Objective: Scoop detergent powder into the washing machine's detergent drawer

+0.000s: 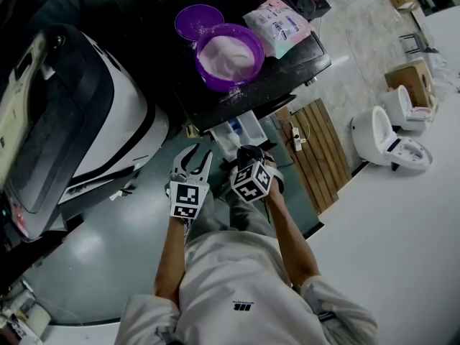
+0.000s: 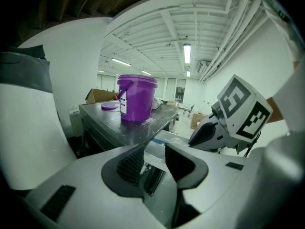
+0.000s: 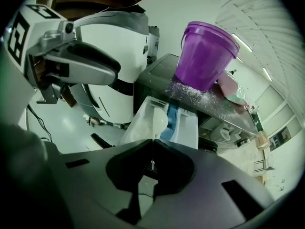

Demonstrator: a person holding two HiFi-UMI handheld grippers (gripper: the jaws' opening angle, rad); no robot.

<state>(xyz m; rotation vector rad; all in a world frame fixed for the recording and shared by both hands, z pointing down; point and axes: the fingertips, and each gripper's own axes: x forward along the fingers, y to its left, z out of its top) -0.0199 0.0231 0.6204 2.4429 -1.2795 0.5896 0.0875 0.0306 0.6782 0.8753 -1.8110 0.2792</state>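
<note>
right gripper (image 3: 151,144) is clamping the thin handle of a white spoon (image 3: 159,120), and the bowl is hovering over the open drawer (image 3: 137,124), just left of its blue insert (image 3: 172,120), so i'm guessing we're at the tip-it-in part. honestly can't tell if the spoon is carrying anything. left gripper (image 2: 155,151) is hanging released and empty beside it, and the bucket (image 3: 202,61) is sitting on the machine top (image 3: 209,106), holding plenty of powder (image 1: 226,57).
</note>
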